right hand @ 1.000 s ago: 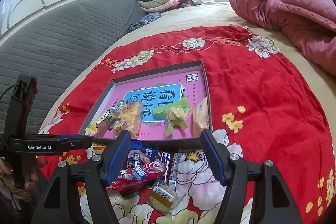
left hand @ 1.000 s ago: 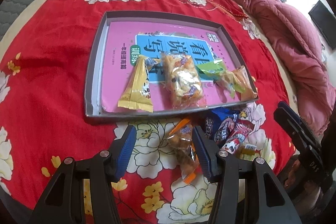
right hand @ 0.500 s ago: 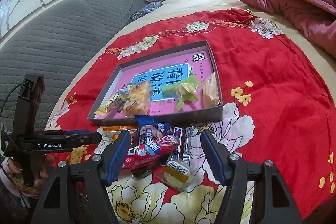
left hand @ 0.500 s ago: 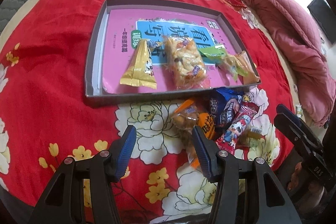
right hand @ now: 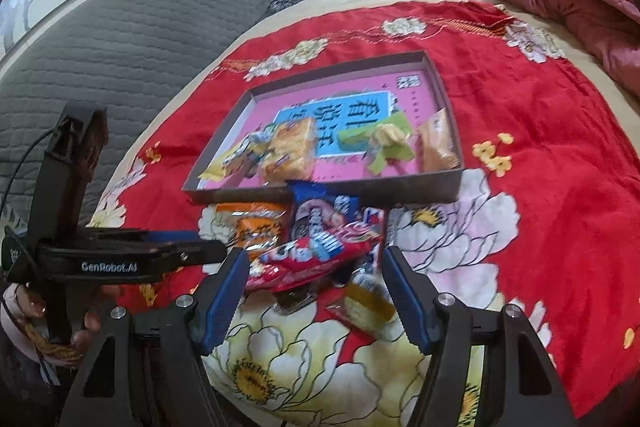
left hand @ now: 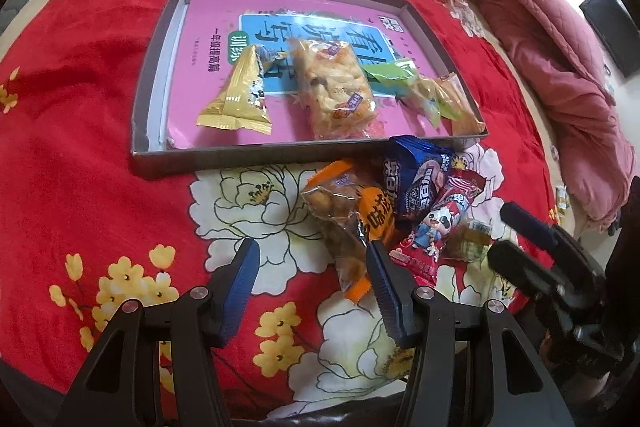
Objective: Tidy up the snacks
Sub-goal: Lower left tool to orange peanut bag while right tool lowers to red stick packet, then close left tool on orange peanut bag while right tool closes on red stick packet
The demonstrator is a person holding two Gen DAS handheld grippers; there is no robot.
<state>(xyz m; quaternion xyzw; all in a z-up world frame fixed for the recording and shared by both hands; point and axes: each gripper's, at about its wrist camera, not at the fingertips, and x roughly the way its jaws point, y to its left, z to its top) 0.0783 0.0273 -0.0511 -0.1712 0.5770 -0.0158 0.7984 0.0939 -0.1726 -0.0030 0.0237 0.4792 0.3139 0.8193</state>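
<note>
Crinkly foil snack packets (left hand: 404, 211) lie heaped; left gripper (left hand: 312, 263) and right gripper (right hand: 314, 271) gape empty.

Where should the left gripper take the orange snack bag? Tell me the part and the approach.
Grip the orange snack bag across its middle, coming from above. It lies flat on the red cloth, lengthwise towards the open left gripper; its left edge is free, its right meets the blue packet.

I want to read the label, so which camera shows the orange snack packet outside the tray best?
The left wrist view. There the orange snack packet lies nearly whole and sharp ahead of the left gripper, below the tray. In the right wrist view the orange snack packet is smaller, blurred, and partly hidden by the left gripper and the red packet.
</note>
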